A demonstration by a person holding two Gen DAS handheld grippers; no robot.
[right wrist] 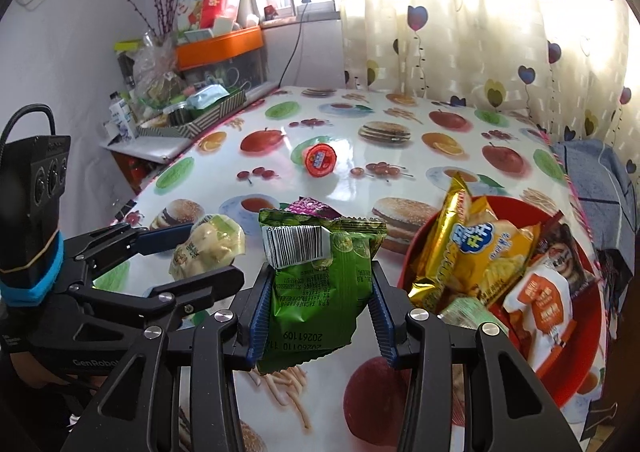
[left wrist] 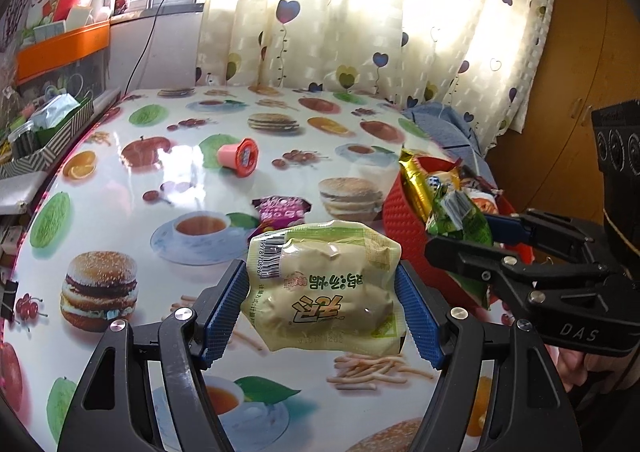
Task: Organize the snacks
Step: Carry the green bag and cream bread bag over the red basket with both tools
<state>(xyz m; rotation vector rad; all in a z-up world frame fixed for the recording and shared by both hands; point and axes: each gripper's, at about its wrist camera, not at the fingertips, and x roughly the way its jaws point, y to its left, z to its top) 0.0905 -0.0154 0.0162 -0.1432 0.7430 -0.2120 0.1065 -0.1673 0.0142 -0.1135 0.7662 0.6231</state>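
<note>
Currently left gripper (left wrist: pixel 322 292) clamps a pale yellow snack pack (left wrist: pixel 324 288) above the bench (left wrist: pixel 120 212). Far centre: jelly cup (left wrist: pixel 240 156), purple packet (left wrist: pixel 280 208). Right gripper (right wrist: pixel 316 292) clamps a green snack pack (right wrist: pixel 320 272) beside the red basket (right wrist: pixel 560 368) at right.

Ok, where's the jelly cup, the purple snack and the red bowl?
jelly cup (right wrist: pixel 319 160): right wrist view, on its red lid.
purple snack (left wrist: pixel 281 208): left wrist view, middle of packet.
red bowl (right wrist: pixel 516 208): right wrist view, on its far rim.
</note>
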